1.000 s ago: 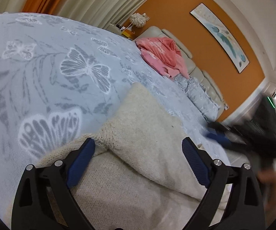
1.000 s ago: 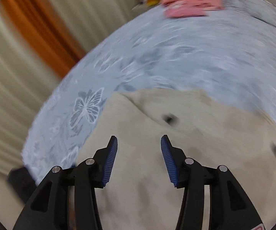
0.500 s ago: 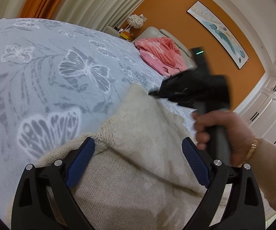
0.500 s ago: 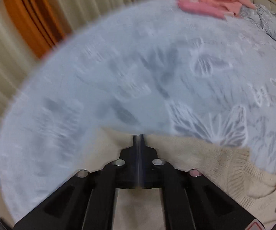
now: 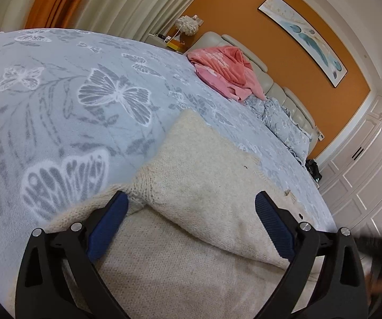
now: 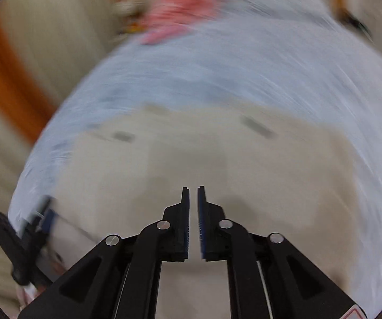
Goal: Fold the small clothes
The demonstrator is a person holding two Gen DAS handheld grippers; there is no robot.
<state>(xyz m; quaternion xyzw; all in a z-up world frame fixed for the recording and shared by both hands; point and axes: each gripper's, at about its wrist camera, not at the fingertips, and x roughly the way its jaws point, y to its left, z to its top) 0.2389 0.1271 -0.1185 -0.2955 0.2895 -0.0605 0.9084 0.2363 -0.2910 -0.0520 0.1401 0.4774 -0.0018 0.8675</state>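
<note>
A cream knit sweater [image 5: 204, 186] lies on the blue butterfly bedspread [image 5: 58, 85], with one part folded over onto its body. My left gripper [image 5: 191, 210] is open, its blue pads resting low over the near edge of the sweater, holding nothing. In the blurred right wrist view, my right gripper [image 6: 193, 199] hovers above the sweater [image 6: 244, 172] with its jaws nearly closed, a thin gap between them and nothing in it. The left gripper also shows at the left edge of the right wrist view [image 6: 39, 218].
A pink garment [image 5: 225, 71] lies heaped at the head of the bed by the beige headboard [image 5: 284, 93] and blue pillows [image 5: 284, 122]. A nightstand [image 5: 169, 41] stands by the curtains. White cupboards [image 5: 363, 164] line the right wall.
My right gripper has pulled back from the sweater's far edge and opened a crack, leaving the folded part lying on the sweater. It has left the middle of the left wrist view. The left gripper stayed put.
</note>
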